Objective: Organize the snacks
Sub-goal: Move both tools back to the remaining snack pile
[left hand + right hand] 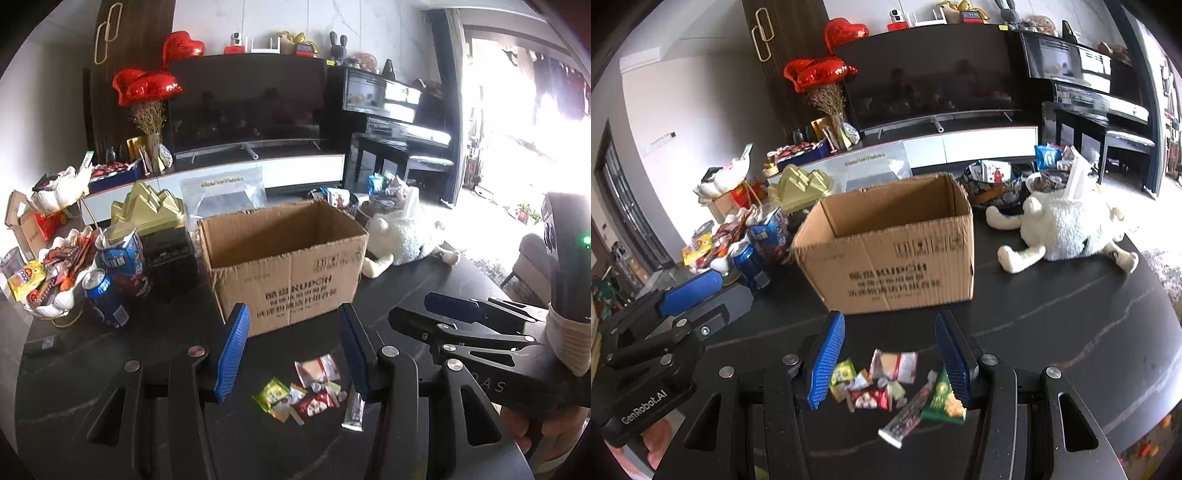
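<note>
A small pile of wrapped snacks (303, 391) (882, 384) lies on the black table (1071, 332), just in front of an open, empty-looking cardboard box (284, 258) (894, 251). My left gripper (293, 354) hovers over the pile, open, and its blue pads touch nothing. My right gripper (891, 363) is also open above the same pile, with a green packet (942, 402) and a long silver bar (908, 417) near its right finger. The two grippers are side by side. The right gripper (454, 314) shows in the left wrist view, and the left gripper (690, 291) in the right wrist view.
Left of the box are a blue can (105, 299), a white shell bowl of snacks (55, 280) and a gold mountain-shaped box (147, 206). A white plush sheep (1060, 229) lies to the right and a patterned bowl of packets (993, 184) stands behind. A TV and a piano stand beyond.
</note>
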